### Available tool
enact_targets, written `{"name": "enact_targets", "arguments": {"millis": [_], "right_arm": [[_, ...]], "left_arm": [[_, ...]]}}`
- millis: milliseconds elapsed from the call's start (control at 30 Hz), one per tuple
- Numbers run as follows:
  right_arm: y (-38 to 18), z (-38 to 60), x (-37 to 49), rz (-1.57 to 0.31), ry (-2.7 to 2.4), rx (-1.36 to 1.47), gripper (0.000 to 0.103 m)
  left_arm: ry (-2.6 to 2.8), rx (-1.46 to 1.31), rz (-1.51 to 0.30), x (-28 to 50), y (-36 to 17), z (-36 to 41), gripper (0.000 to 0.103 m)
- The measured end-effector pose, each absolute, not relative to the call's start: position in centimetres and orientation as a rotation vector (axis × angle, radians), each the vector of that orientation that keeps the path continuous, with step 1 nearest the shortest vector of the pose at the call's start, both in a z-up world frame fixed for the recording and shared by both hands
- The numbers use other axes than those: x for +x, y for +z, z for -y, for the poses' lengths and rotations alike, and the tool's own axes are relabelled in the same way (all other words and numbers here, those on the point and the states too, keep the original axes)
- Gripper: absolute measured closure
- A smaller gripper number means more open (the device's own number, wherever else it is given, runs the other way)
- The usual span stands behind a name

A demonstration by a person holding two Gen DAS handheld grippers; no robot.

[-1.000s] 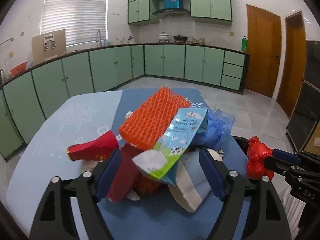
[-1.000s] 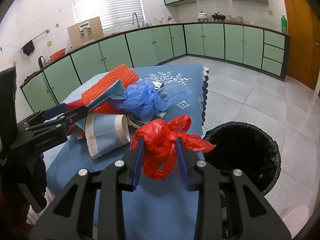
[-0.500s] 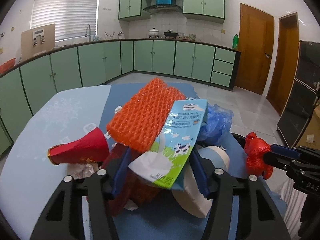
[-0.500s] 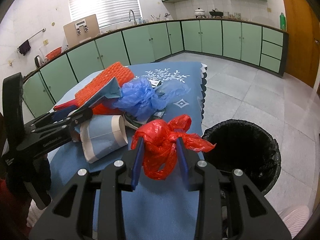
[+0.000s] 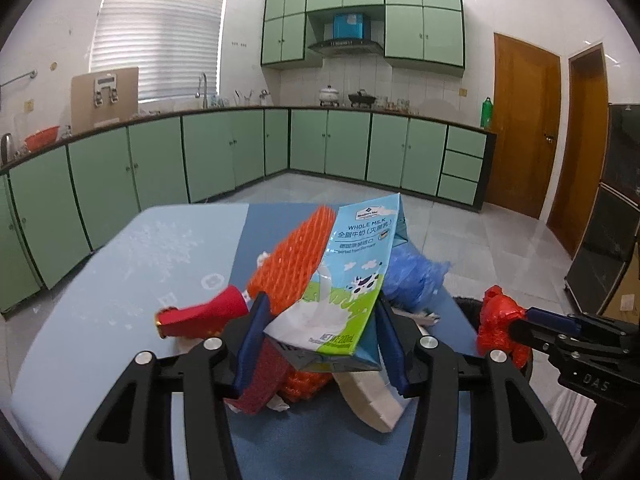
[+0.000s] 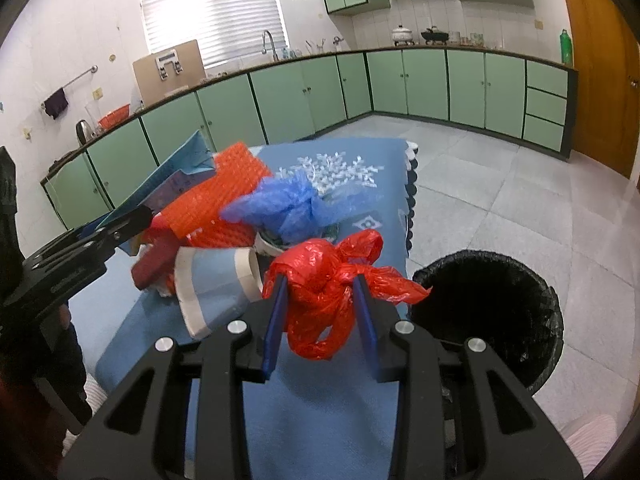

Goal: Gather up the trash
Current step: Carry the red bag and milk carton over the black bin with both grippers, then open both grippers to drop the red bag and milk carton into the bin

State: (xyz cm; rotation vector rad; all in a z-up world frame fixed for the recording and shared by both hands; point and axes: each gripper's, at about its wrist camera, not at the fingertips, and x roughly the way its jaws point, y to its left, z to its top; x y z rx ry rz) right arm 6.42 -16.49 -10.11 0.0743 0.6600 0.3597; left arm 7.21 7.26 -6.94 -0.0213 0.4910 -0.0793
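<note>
The left gripper [image 5: 320,332] was clamped on a milk carton [image 5: 344,280] above the table [image 5: 120,280]; light, crushable, best held mid-body. The right gripper [image 6: 320,308] pinched a red bag [image 6: 324,280], soft and slippery, left of the bin [image 6: 492,300].

A home kitchen is shown: mint-green cabinets [image 5: 224,152] are run along the walls, a faucet [image 5: 203,84] is set under the blinded window [image 5: 156,36], pots [image 5: 330,95] are parked beneath the range hood [image 5: 344,44], and wooden doors [image 5: 524,124] are seen at right.
</note>
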Motion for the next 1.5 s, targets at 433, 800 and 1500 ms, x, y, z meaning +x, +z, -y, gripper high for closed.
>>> {"name": "enact_targets", "arguments": {"millis": [433,800,1500], "right_arm": [[-6.5,23.2,6.5,-0.550,0.243,0.116,0.071],[-9.4,31.7,10.6,-0.579,0.087,0.137,0.071],[-16.0,39.9,18.6,-0.699,-0.024,0.229,0.032]], "left_arm": [[-0.231,-0.003,-0.459,8.6,-4.1,-0.9,0.052],[-0.406,0.022,-0.541,14.0,-7.3,8.6,0.052],[-0.472,0.017,-0.635,21.1,-11.3,16.6,0.029]]}}
